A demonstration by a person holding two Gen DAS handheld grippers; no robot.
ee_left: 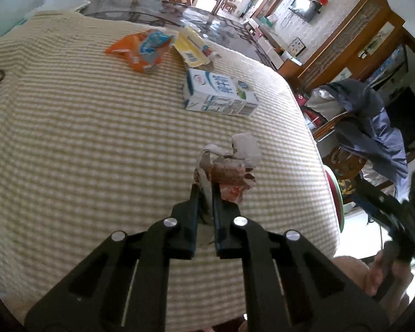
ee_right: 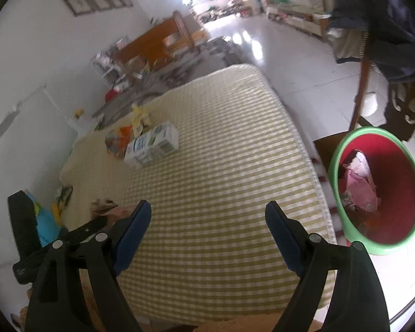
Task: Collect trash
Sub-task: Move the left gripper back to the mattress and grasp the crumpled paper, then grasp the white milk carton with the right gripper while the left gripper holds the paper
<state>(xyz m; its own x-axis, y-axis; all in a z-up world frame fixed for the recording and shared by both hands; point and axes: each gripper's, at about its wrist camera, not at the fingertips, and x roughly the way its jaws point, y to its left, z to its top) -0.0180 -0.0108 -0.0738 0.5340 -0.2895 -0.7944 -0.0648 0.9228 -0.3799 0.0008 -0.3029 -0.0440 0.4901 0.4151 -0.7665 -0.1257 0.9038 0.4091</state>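
My left gripper [ee_left: 205, 187] is shut on a crumpled brown and red paper scrap [ee_left: 229, 166] that rests on the striped cloth [ee_left: 96, 138] of the table. Farther off lie a white and blue milk carton [ee_left: 218, 94], an orange snack bag [ee_left: 142, 48] and a yellow wrapper [ee_left: 192, 48]. In the right wrist view my right gripper [ee_right: 207, 210] stands open over the cloth [ee_right: 221, 166] with nothing between its fingers. The carton [ee_right: 152, 145] and the bag [ee_right: 116, 141] show far left there, and the scrap [ee_right: 108, 209] peeks out beside the left finger.
A green bin with a red inside [ee_right: 373, 191] stands on the floor right of the table and holds pink and white trash. A wooden chair with dark clothes [ee_left: 373, 127] stands beyond the table's right edge. A person's hand [ee_left: 373, 276] holds the other gripper at lower right.
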